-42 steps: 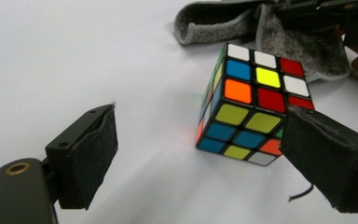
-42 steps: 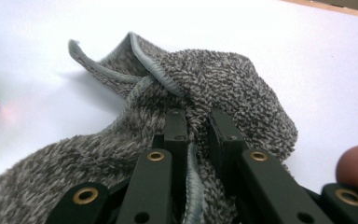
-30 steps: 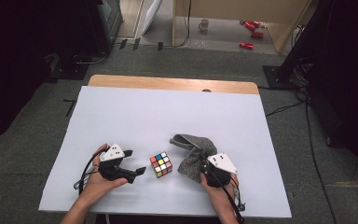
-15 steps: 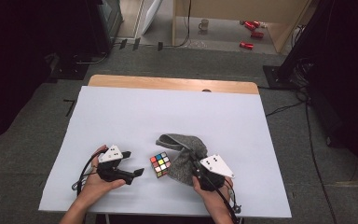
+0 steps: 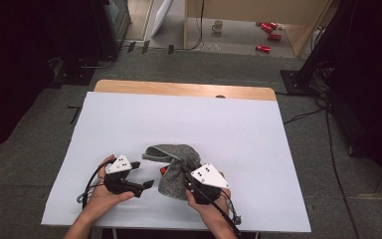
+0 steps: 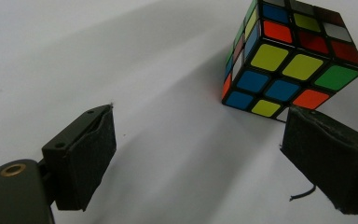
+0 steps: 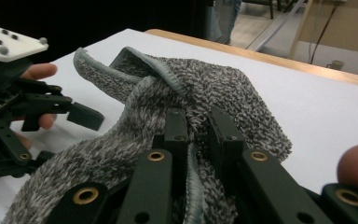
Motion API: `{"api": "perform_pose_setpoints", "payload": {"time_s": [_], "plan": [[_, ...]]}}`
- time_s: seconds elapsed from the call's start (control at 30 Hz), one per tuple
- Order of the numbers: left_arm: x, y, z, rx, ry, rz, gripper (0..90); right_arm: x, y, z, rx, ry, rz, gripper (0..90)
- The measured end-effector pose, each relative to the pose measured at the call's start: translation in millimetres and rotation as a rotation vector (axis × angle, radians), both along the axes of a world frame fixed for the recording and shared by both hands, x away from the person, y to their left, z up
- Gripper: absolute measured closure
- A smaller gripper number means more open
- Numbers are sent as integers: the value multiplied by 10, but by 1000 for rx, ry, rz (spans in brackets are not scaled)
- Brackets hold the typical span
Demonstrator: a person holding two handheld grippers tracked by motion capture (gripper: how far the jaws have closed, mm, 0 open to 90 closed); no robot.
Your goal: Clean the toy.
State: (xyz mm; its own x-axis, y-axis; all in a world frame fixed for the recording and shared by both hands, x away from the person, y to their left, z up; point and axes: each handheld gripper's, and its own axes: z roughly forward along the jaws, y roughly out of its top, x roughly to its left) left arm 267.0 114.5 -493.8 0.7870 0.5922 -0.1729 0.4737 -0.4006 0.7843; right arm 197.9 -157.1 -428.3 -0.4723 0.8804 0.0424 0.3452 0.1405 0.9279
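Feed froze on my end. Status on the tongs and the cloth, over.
Right tongs shut on grey cloth, draping it across the Rubik's cube. Left tongs open, empty, beside the cube. Nothing in the way.

We see a grey cloth with a speckled dark-and-light pile and a plain paler grey hem. The cube shows yellow, blue, orange, red, green and white squares in a black grid. Our left gripper and right gripper are black, each topped by a white plate with dark dots. The worktop is white, edged with light wood.
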Motion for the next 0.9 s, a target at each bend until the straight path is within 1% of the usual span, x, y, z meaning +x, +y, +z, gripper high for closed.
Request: {"api": "perform_pose_setpoints", "payload": {"time_s": [0.07, 0.1, 0.2, 0.27, 0.3, 0.33, 0.37, 0.4, 0.47, 0.5, 0.53, 0.57, 0.6, 0.7, 0.77, 0.87, 0.9], "plan": [[-4, 0, 0, -2, -2, -1, 103, 1, 32, -15, 12, 4, 5, 808], [-5, 0, 0, -2, -4, -2, 103, 7, 62, -42, 17, 12, 6, 807], [-14, -7, 4, 2, -8, -6, 103, 13, 91, -64, 7, 13, 12, 807], [-20, -16, 5, 4, -12, -9, 103, 15, 90, -65, 9, 12, 11, 806], [-40, -50, 16, -7, 0, -29, 103, 19, 71, -60, 10, 9, 4, 806], [-40, -50, 16, -7, 0, -29, 103, 19, 71, -60, 10, 9, 4, 806], [-79, -133, 30, -20, 2, -59, 103, 30, 29, -51, 15, 9, -6, 805], [-79, -133, 30, -20, 2, -59, 103, 30, 29, -51, 15, 9, -6, 805], [-126, -247, 40, -11, -3, -93, 103, 38, -16, -51, 18, 12, -15, 805], [-161, -359, 34, 3, -9, -115, 103, 42, -44, -67, 17, 17, -19, 805], [-161, -359, 34, 3, -9, -115, 103, 42, -44, -67, 17, 17, -19, 805], [-170, -441, 23, 10, -7, -124, 103, 40, -51, -87, 14, 23, -18, 805], [-170, -441, 23, 10, -7, -124, 103, 40, -51, -87, 14, 23, -18, 805], [-148, -532, 9, 13, 0, -118, 103, 33, -36, -107, 12, 29, -11, 805], [-141, -560, 11, 14, -2, -117, 106, 34, -28, -111, 10, 31, -6, 805], [-134, -584, 7, 15, -1, -115, 137, 40, -17, -120, 7, 39, -1, 804], [-126, -611, -1, 29, 2, -109, 145, 49, -3, -136, 6, 51, 1, 803]]}}
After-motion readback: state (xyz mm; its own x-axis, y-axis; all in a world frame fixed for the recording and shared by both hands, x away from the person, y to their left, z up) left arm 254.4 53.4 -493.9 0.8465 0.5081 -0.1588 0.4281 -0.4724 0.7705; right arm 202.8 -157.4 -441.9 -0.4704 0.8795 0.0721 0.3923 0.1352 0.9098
